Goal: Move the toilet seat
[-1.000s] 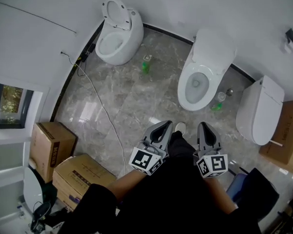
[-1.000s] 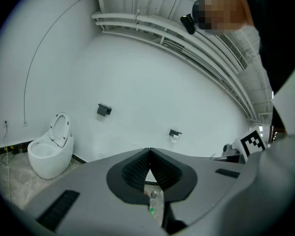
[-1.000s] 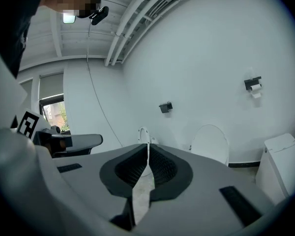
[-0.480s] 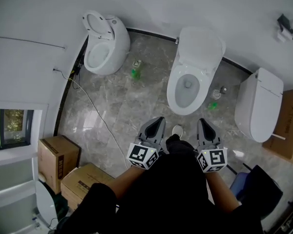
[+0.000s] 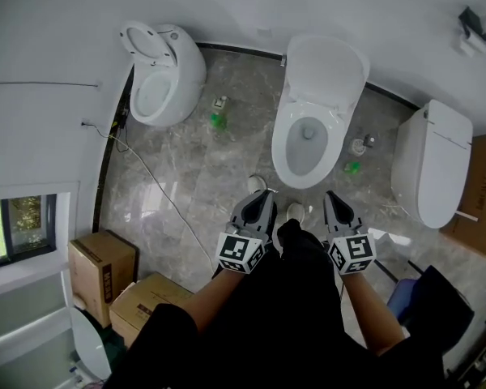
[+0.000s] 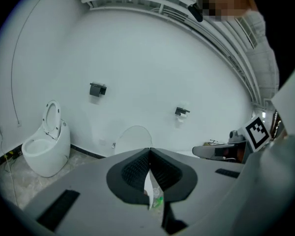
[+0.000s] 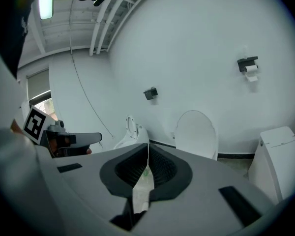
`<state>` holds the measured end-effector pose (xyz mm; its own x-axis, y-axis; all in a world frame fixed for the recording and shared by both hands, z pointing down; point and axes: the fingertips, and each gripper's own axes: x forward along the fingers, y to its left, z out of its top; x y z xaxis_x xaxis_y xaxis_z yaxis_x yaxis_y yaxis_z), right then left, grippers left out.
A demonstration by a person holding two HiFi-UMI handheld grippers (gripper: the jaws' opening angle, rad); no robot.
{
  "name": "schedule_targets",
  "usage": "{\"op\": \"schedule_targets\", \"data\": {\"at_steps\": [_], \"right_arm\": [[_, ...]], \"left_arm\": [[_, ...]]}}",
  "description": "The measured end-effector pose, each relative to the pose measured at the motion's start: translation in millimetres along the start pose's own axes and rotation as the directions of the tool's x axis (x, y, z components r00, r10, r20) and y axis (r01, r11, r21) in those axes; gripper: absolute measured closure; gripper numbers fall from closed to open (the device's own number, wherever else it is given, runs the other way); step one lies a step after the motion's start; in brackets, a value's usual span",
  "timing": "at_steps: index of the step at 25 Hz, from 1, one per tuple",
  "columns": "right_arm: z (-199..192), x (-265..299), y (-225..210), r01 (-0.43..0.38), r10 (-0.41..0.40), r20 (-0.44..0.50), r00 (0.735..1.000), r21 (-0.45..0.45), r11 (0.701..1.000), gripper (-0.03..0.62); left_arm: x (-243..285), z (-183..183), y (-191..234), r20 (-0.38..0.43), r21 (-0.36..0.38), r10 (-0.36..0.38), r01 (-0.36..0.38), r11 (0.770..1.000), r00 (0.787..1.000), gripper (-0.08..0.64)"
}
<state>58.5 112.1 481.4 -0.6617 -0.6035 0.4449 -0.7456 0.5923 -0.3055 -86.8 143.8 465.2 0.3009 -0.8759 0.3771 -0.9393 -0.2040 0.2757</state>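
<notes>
Closeness to the middle toilet [image 5: 312, 136] is what has changed. A second ago its bowl was seen well ahead of the left gripper [image 5: 265, 194] and the right gripper [image 5: 331, 196], and off to their right. Now its front is found just beyond their tips, and the toilet is set at the far edge of the floor [image 5: 186, 177], against the wall. The left-hand toilet [image 5: 160, 78], whose ring is raised, has been shifted toward the left of the head view. A second white shoe [image 5: 257, 185] is now shown just beside the left gripper's tip, where only one shoe [image 5: 296, 211] was shown before. The cardboard boxes [image 5: 105, 267] at the floor's near left corner are seen a little lower in the picture than before.

The lid [image 5: 324, 70] of the middle toilet is stood up against the wall. The toilet seat [image 5: 285, 144] appears to be laid flat on the bowl, though it cannot be told surely from the rim. It is touched by neither gripper.

Both grippers are held side by side, apart from each other, and are aimed at the bowl. In the left gripper view the fingers [image 6: 133, 171] are pressed together at the tips, with nothing caught between them. The same is seen of the right gripper's fingers [image 7: 164, 171] in the right gripper view. No difference in the jaws is shown against the earlier pictures.
</notes>
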Motion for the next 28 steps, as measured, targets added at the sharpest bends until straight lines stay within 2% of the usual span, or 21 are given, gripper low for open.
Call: {"op": "schedule_targets", "data": {"at_steps": [7,11,13,17,19,21,23,25,28], "right_arm": [[-35.0,41.5,-11.8,0.056,-0.056,-0.055,0.997,0.007,0.998,0.56],[-41.7,72.8,-19.9,0.125,-0.135,-0.075,0.988,-0.126,0.984,0.56],[-47.2,89.2,-21.0,0.132,-0.145,-0.086,0.986,-0.14,0.981,0.56],[-80.4,114.9,-25.9,0.128,-0.137,-0.157,0.978,-0.067,0.989,0.56],[-98.0,125.6,-41.1,0.15,-0.15,-0.197,0.969,-0.015,0.989,0.56],[-118.7,137.1,-62.1,0.182,-0.173,-0.238,0.956,0.014,0.983,0.56],[-147.2,149.0,-82.6,0.215,-0.197,-0.286,0.938,0.035,0.976,0.558],[-179.5,160.6,-99.0,0.244,-0.212,-0.333,0.919,0.058,0.968,0.559],[-225.6,175.1,-123.1,0.3,-0.242,-0.385,0.891,0.099,0.949,0.558]], "left_arm": [[45.6,-45.9,42.1,-0.091,-0.054,-0.014,0.009,0.999,0.996,0.546],[78.0,-81.3,63.5,-0.169,0.008,-0.064,0.066,0.998,0.984,0.546],[91.0,-100.3,77.9,-0.203,0.015,-0.08,0.085,0.996,0.976,0.546],[109.1,-135.4,103.4,-0.279,0.01,-0.087,0.094,0.996,0.956,0.546],[126.2,-146.7,108.1,-0.307,0.057,-0.105,0.128,0.99,0.946,0.546],[147.0,-156.5,107.1,-0.316,0.12,-0.146,0.192,0.974,0.938,0.546],[166.4,-174.4,111.7,-0.317,0.096,-0.174,0.215,0.972,0.932,0.546],[182.6,-199.3,121.4,-0.328,0.055,-0.173,0.201,0.978,0.929,0.546],[204.8,-240.1,131.3,-0.363,0.031,-0.163,0.187,0.982,0.917,0.546]]}}
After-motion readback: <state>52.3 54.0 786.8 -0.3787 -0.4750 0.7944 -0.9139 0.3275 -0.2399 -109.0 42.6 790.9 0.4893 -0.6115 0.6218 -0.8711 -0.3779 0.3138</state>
